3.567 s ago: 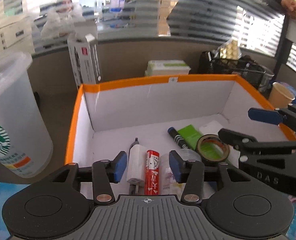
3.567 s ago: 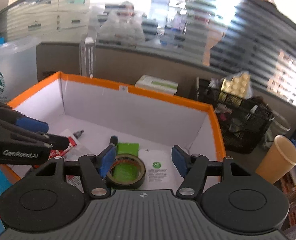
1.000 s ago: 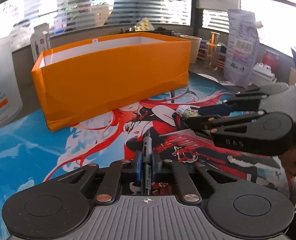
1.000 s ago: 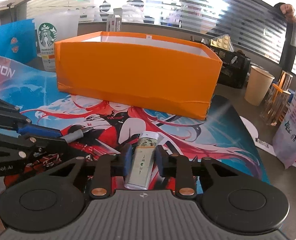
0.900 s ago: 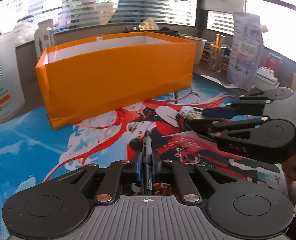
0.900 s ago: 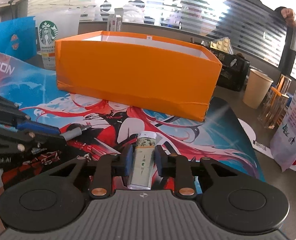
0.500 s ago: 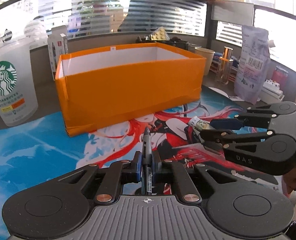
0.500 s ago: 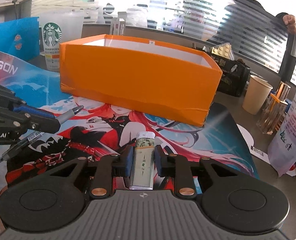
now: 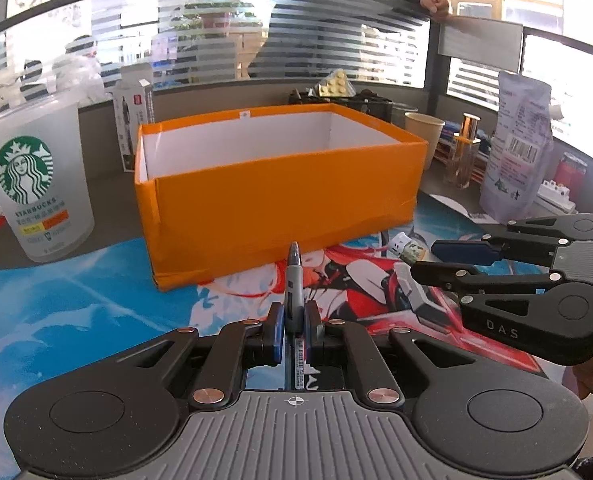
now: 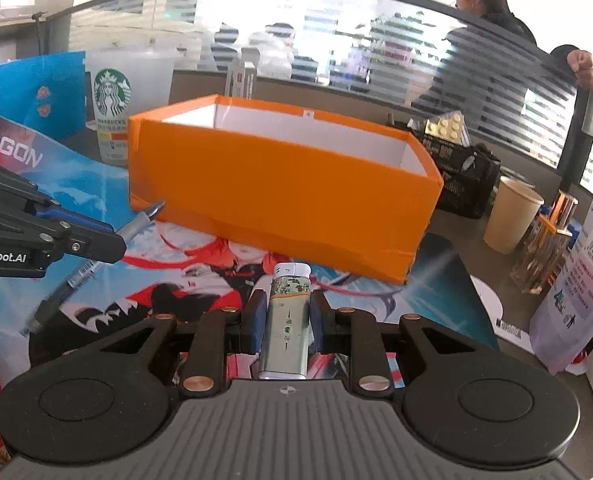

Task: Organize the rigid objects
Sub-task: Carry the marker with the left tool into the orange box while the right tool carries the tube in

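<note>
Left gripper fingers clenched on slim grey-blue pen, tip aimed at open orange cardboard box, short of its front wall. Right gripper fingers clamped on silver patterned lighter, also before box. Frosted Starbucks cup stood left of box on counter.

Frosted-striped glass partition, daylit office
</note>
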Available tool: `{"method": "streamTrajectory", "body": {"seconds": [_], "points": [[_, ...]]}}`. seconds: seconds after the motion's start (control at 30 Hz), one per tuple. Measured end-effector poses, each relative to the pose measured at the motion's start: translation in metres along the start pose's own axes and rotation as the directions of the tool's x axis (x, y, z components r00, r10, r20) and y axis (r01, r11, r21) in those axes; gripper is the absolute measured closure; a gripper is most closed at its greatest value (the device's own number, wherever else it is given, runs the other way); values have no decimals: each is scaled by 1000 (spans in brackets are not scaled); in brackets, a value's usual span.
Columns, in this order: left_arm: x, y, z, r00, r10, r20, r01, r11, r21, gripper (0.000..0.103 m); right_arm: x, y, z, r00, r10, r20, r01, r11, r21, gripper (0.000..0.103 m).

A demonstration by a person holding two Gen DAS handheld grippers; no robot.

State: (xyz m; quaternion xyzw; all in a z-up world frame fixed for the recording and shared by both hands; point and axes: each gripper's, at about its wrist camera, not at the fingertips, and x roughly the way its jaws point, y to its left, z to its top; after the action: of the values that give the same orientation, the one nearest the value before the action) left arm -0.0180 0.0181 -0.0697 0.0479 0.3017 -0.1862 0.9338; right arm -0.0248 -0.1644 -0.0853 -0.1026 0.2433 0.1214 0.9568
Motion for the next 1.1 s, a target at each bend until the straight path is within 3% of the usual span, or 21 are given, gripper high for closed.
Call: {"method": "streamTrajectory", "body": {"seconds": [0.6, 1.1], "points": [[-25, 2, 33, 995, 32, 91, -33, 999, 11, 95, -16, 4, 41, 993, 4, 116, 1, 999, -46, 81], [-28, 16, 116, 970, 34, 242, -33, 999, -8, 95, -10, -13, 112, 964, -9, 266, 23, 999, -49, 81]]}}
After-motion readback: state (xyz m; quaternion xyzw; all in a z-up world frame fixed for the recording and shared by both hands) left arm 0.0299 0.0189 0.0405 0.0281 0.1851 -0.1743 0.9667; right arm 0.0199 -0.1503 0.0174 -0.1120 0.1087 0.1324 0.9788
